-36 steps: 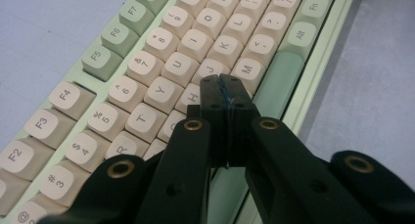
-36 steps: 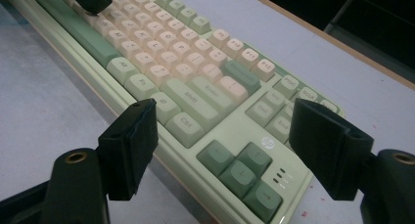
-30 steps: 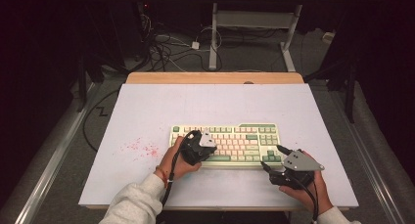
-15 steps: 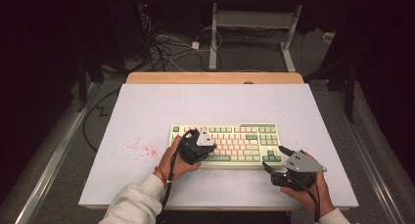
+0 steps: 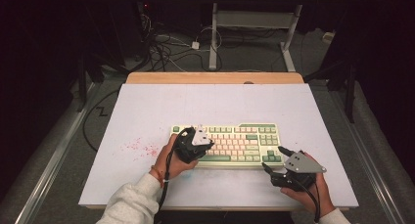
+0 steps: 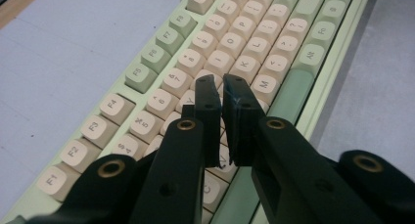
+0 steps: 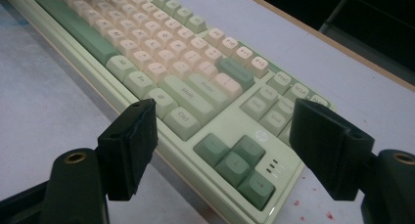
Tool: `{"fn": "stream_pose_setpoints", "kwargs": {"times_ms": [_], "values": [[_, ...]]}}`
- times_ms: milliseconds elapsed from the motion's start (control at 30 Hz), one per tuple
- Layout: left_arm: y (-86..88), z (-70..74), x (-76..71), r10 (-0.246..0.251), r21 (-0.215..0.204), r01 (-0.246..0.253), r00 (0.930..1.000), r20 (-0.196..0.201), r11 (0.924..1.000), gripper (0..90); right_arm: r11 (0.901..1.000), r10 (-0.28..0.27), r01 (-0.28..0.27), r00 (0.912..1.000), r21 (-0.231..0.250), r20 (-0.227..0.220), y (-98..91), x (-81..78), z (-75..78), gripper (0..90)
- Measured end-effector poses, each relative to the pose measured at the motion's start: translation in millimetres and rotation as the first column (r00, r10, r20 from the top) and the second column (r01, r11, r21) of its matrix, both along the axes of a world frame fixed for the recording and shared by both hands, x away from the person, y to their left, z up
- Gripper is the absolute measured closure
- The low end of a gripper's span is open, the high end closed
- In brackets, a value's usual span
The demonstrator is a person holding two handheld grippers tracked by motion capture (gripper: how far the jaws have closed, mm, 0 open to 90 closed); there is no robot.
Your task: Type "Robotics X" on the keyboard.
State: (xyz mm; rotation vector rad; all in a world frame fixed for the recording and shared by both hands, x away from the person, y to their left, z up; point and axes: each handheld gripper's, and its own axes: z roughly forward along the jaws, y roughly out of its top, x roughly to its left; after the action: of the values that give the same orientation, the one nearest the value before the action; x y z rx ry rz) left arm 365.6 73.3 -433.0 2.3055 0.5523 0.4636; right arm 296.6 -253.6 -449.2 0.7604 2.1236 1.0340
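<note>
Over the keyboard's (image 5: 230,143) left half, we hold the left gripper (image 5: 195,146) with its tips down among the cream letter keys. Keyboard position: near the desk's (image 5: 147,106) front edge, roughly centred, long side parallel to that edge.

Change noted: the left jaws have just been opening a little. In the left gripper view the two black pads (image 6: 208,104) stand almost together, w/ a narrow slit between them. We see no keycap or other item in that slit; a cream key shows below it. Our judgement: the tips are easing off a key after a pinch or press, so the keyboard work is at a release step, not a carry.

Right gripper (image 5: 274,160): off the keyboard's front right corner, just beside the arrow-key cluster (image 7: 240,163). Jaws stand wide apart, nothing between them, approx. level w/ the desk surface. We judge it as waiting or steadying.

Versus the earlier high-view frame:
- Left gripper sits at nearly the same spot on the keyboard; hand posture is alike.
- Right gripper is unmoved at the same corner.
- Keyboard has not shifted on the desk.
- Red specks (image 5: 142,146) near the desk's left front area are unchanged.
</note>
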Motion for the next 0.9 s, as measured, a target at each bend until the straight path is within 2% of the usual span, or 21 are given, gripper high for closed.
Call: {"fn": "stream_pose_setpoints", "kwargs": {"times_ms": [333,433,500,633,800,900], "values": [[9.8,5.4,-3.8,0.011,-0.020,-0.011,0.9997,0.022,0.9997,80.0,1.0000,-0.007,0.007,1.0000,0.002,0.000,-0.5,0.6,0.5,26.6],[13.8,6.9,-5.3,0.018,-0.020,-0.017,0.9991,0.039,0.9996,77.9,1.0000,-0.008,0.008,1.0000,0.003,0.000,-0.7,0.8,0.8,26.6],[16.6,7.2,-5.7,0.022,-0.024,-0.021,0.9989,0.042,0.9995,74.2,1.0000,-0.007,0.007,1.0000,0.002,0.002,-0.9,0.9,1.0,26.6],[22.2,7.9,-8.0,0.038,-0.023,-0.036,0.9970,0.068,0.9991,60.3,1.0000,-0.006,0.006,1.0000,0.003,0.000,-0.9,0.9,1.0,26.6],[31.2,8.6,-12.9,0.065,-0.055,-0.060,0.9923,0.105,0.9967,43.6,0.9999,-0.010,0.010,0.9999,0.010,-0.001,-1.3,1.4,1.2,26.6],[37.3,9.8,-15.0,0.081,-0.074,-0.073,0.9903,0.113,0.9946,34.7,0.9999,-0.012,0.012,0.9999,0.009,-0.004,-1.5,1.9,1.0,26.7]]}}
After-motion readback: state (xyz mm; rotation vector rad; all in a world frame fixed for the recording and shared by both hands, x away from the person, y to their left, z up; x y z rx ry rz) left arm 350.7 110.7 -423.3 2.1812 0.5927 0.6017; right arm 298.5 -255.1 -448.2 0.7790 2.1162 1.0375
